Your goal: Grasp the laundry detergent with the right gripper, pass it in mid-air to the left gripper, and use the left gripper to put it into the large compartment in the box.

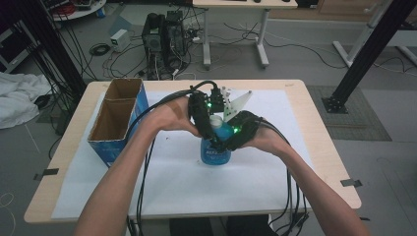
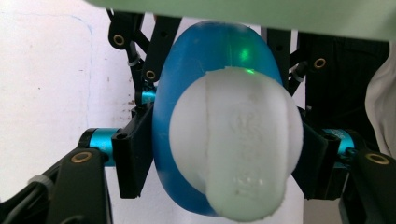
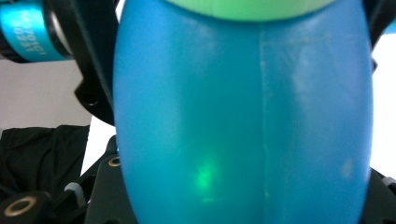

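Note:
A blue plastic bottle [image 1: 215,156] with a white cap [image 1: 215,119] stands upright mid-table on the white mat [image 1: 172,182]. My left gripper [image 1: 210,132] comes down over its top. In the left gripper view the left gripper [image 2: 224,154] has a jaw pressed on either side of the white cap [image 2: 233,144], so it is shut on it. My right gripper [image 1: 222,144] reaches in from the right at the bottle's shoulder. In the right gripper view the blue body [image 3: 243,116] sits between the jaws of the right gripper [image 3: 243,191], which is shut on it.
An open blue cardboard box [image 1: 118,118] stands at the mat's left edge, close to my left forearm. Black cables [image 1: 145,177] trail from both grippers across the mat to the table's front edge. Wooden table rim [image 1: 324,147] borders the mat at the right.

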